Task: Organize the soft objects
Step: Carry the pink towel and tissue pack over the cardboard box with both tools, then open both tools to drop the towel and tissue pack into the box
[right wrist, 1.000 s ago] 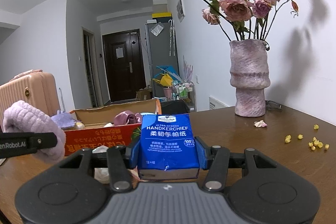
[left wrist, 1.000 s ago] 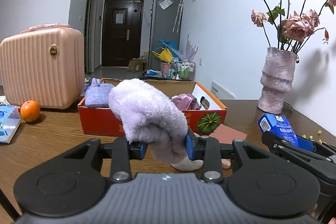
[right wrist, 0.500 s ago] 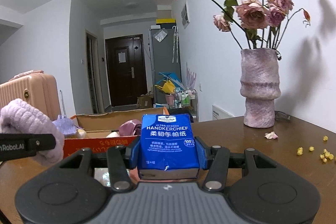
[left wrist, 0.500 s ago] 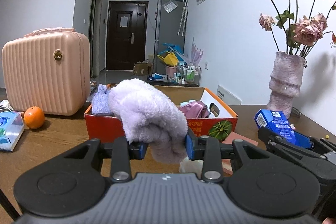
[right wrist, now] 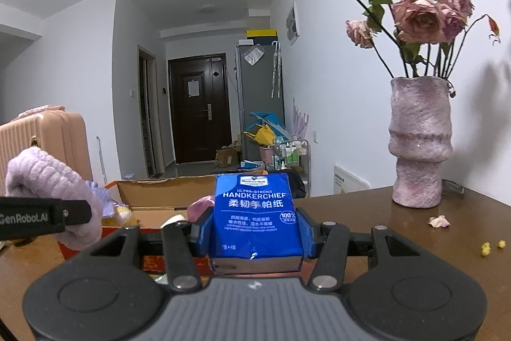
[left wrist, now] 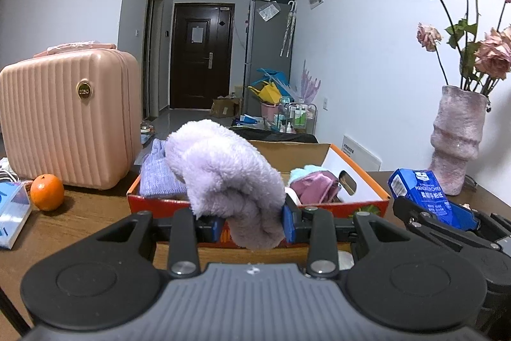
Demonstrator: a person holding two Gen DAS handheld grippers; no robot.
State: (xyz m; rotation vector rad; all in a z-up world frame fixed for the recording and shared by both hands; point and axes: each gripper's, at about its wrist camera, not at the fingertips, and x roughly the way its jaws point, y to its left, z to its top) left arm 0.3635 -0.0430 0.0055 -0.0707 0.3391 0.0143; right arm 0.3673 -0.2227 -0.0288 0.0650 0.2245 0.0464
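My left gripper (left wrist: 252, 224) is shut on a fluffy lilac cloth (left wrist: 223, 178), which bulges above its blue pads and hangs just in front of an open orange cardboard box (left wrist: 361, 203). Inside the box lie a folded lilac knit (left wrist: 156, 178), a mauve cloth (left wrist: 314, 186) and a pale blue piece (left wrist: 305, 173). My right gripper (right wrist: 257, 232) is shut on a blue handkerchief tissue pack (right wrist: 257, 219), held upright near the box's right end (right wrist: 150, 197). The same pack (left wrist: 421, 195) shows at the right of the left wrist view, and the lilac cloth (right wrist: 48, 184) at the left of the right wrist view.
A pink ribbed suitcase (left wrist: 64, 114) stands on the wooden table (left wrist: 80, 222) left of the box, with an orange (left wrist: 47, 192) and a blue-white packet (left wrist: 11, 213) beside it. A pink vase of dried roses (right wrist: 418, 143) stands at the right by the wall, with petals (right wrist: 439, 221) scattered nearby.
Both grippers have moved closer to the box with their loads; the box and vase look larger and nearer. Grips are unchanged.
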